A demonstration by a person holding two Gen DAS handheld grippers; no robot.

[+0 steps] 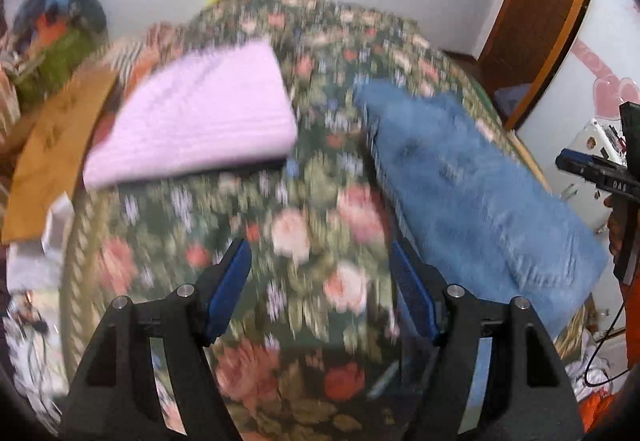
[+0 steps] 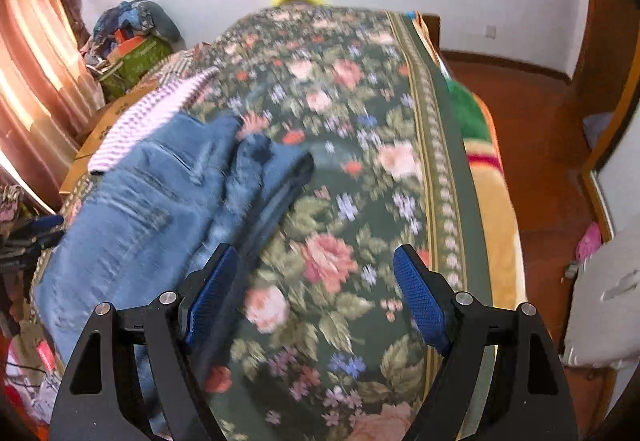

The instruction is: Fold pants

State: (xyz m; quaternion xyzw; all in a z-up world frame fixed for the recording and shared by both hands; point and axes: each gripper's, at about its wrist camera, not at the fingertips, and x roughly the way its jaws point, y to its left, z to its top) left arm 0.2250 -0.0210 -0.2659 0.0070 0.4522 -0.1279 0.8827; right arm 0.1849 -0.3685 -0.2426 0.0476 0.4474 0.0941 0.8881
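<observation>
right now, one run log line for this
left gripper: open, empty | right gripper: open, empty | jeans: on bed, beside pink stack

both views smear the floral bedspread (image 1: 304, 225) and jeans (image 2: 132, 201) (seams unreadable).

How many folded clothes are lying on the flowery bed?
2: blue jeans on the right side, and a pink striped garment to their left, farther back. Others may be hidden.

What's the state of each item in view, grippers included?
Left gripper: open, empty.
Right gripper: open, empty.
Blue jeans: lying folded lengthwise on the bedspread.
Pink striped cloth: folded, flat.
Floral bedspread: spread over the bed.
</observation>
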